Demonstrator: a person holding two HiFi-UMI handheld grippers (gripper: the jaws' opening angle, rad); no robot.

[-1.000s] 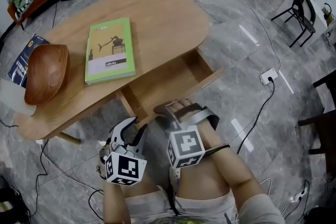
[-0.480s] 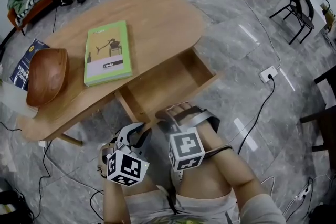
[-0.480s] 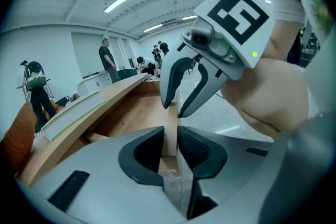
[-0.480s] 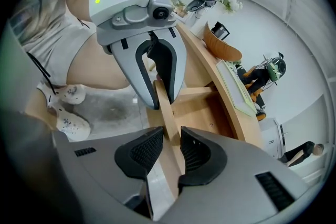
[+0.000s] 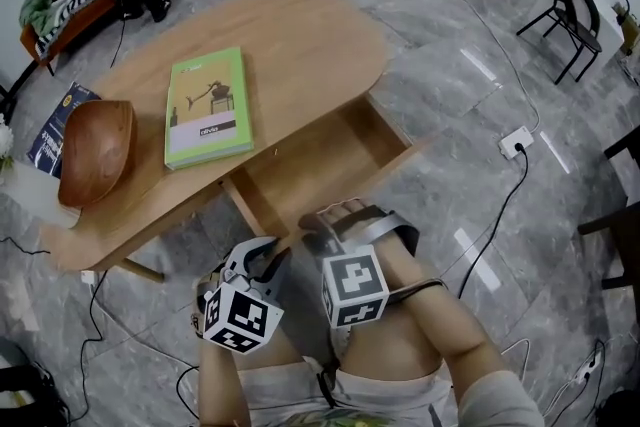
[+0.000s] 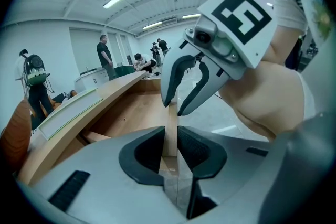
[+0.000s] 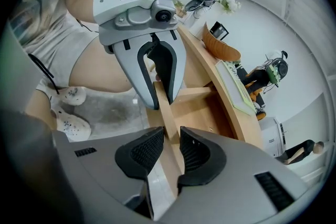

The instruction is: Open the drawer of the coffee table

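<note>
Left tongs (image 6: 169, 145), right tongs (image 7: 171, 145) closing on drawer front (image 5: 392, 161).

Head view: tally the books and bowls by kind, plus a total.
Books: 2, the green book and the blue book
Bowls: 1, the wooden bowl
Total: 3

The left gripper (image 6: 169, 144), jaws wide apart a second ago, is closing them onto the drawer front (image 5: 398, 162) between them. The right gripper (image 7: 171, 142) is closing slightly on it too.
</note>
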